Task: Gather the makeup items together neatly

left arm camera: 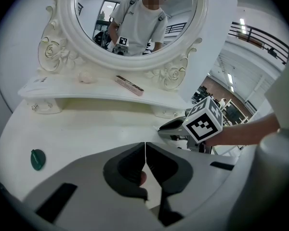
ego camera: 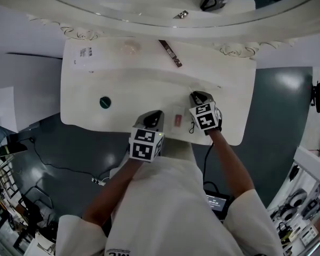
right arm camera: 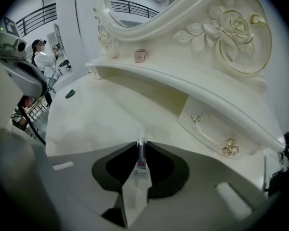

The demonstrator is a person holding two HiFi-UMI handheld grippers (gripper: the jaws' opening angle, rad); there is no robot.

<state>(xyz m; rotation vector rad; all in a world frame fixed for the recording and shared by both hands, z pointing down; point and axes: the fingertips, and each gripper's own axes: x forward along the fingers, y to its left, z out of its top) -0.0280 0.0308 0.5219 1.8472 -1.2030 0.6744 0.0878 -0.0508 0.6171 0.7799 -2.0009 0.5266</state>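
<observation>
Makeup nearest the front edge is a pink item (ego camera: 177, 120), lying flat on the table (ego camera: 144, 87) between the two grippers. The left gripper (ego camera: 153, 116) sits right at that front edge with its jaws pressed together tip to tip. A pinkish spot shows in the gap behind the tips, too small to tell what it is. The right gripper (ego camera: 198, 96) stands a little further in and to the right. Its jaws are narrow and clamped on a slim tube (right arm camera: 141, 154), whose clear tip pokes out ahead toward the tabletop; whether it touches, I cannot tell.

Both forearms reach out from white sleeves over the front edge. Both grippers tilt steeply down and toward the back, marker cubes facing up.

Bare white top stretches ahead of the jaws and broadly to the left, as far as a green disc (ego camera: 105, 102), well apart from both grippers. On the right the table's rounded corner lies near the right gripper. Ahead of that gripper is a drawer (right arm camera: 216, 131) with gold knobs under an overhanging shelf (ego camera: 218, 60).

On the shelf a stick (ego camera: 170, 53) lies slanted near the middle, with a pale lump (ego camera: 130, 48) to its left. A mirror (left arm camera: 135, 23) in a carved frame rises behind them.
</observation>
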